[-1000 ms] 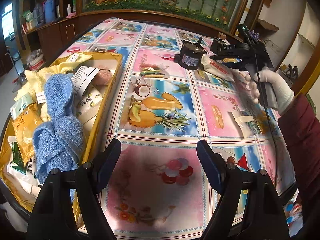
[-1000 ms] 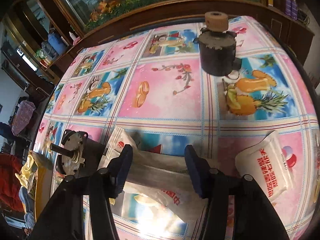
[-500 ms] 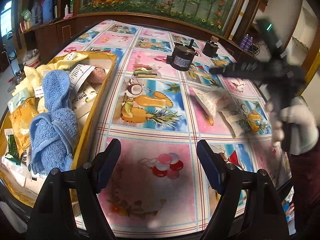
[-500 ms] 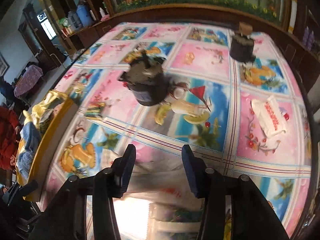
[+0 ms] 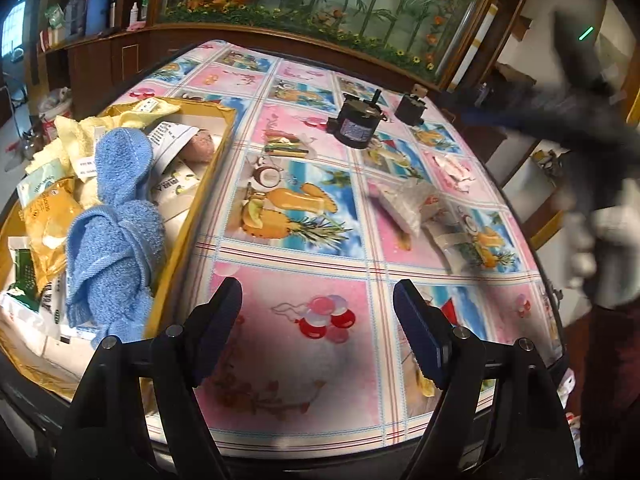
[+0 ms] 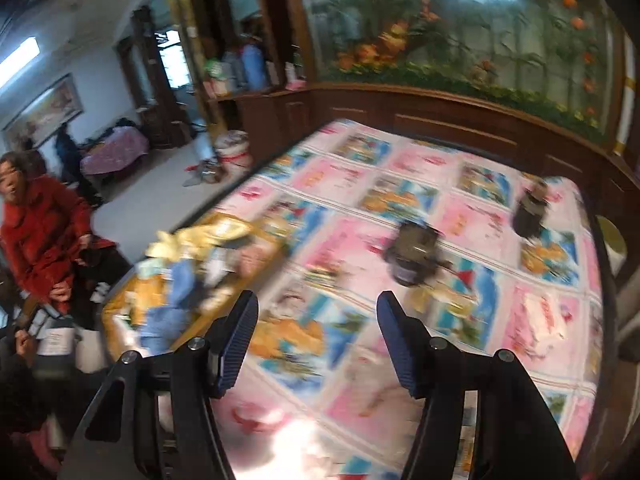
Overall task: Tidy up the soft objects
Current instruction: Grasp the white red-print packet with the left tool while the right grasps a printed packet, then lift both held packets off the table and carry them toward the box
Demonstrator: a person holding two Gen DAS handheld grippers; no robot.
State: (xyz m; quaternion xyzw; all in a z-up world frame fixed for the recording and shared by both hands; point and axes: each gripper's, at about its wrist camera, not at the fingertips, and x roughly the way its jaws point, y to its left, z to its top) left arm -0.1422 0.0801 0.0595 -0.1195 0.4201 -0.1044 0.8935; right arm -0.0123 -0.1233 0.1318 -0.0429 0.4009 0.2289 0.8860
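1. my left gripper (image 5: 318,316) hangs over the near part of the table (image 5: 320,360), its jaws spread wide with nothing between them, only the patterned cloth below.
2. my left view is sharp: the yellow box (image 5: 192,224) at the far left holds the blue towel (image 5: 116,240), a pale yellow cloth (image 5: 76,132) and packets.
3. it also shows three soft white packets (image 5: 408,204) lying loose on the table's right side, and my right hand (image 5: 608,248), gloved and blurred.
4. my right gripper (image 6: 316,324) is up above the table; its jaws have just been opening and stand apart with nothing between them.
5. only my right view, blurred, takes in a person in a red coat (image 6: 44,240) left of the table.
6. both views catch two dark motors (image 5: 356,124) standing far out on the table.
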